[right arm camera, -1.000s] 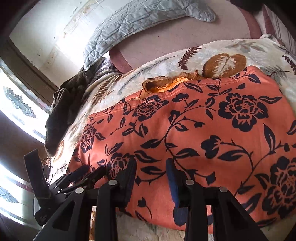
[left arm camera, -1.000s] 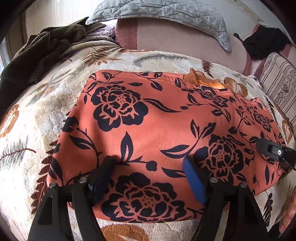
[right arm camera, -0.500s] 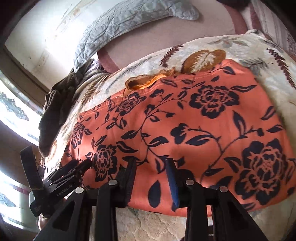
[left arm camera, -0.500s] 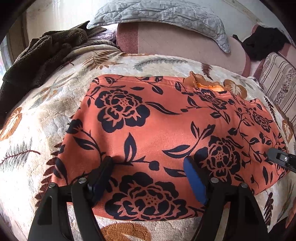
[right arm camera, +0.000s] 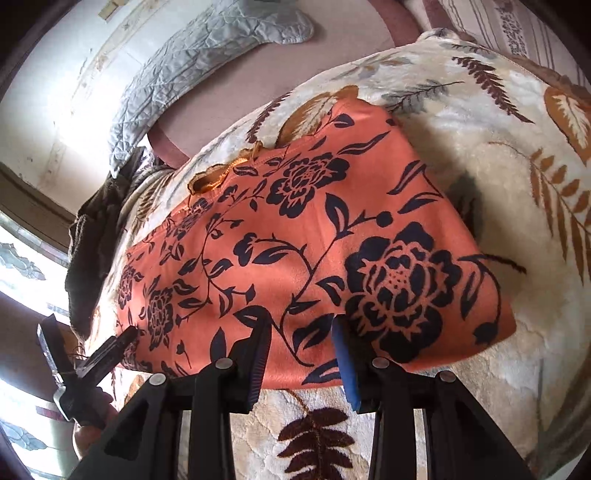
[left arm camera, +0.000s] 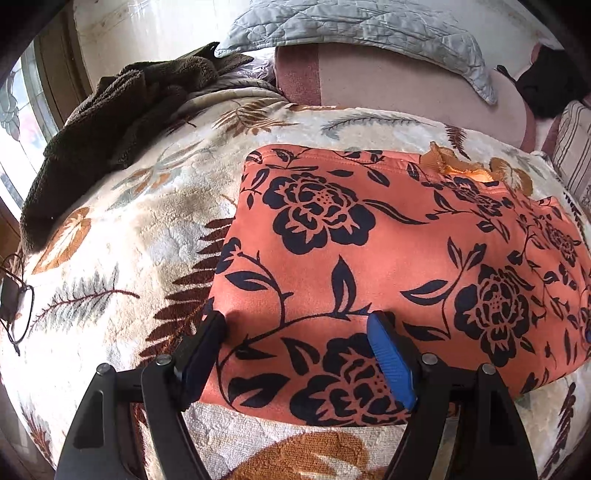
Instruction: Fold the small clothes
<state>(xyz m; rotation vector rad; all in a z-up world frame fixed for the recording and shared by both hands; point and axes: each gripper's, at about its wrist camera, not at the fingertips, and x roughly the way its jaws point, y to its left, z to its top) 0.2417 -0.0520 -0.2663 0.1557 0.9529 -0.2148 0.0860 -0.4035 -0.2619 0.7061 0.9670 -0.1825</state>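
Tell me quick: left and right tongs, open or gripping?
Left tongs: open over the orange floral garment, gripping nothing.
Right tongs: partly open over the same garment, gripping nothing.

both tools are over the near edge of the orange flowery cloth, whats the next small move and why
Probably lower both and close on the near hem. The orange floral garment lies flat on the leaf-print blanket, and the left tool and right tool hover apart over that edge with nothing pinched, the left wider. Gripping it would likely allow folding toward the far edge.

the garment (left arm camera: 388, 258) is lying flat on the blanket (left arm camera: 122, 236), with a towel (left arm camera: 103, 136) sitting behind-left and a pillow (left arm camera: 362, 26) behind.
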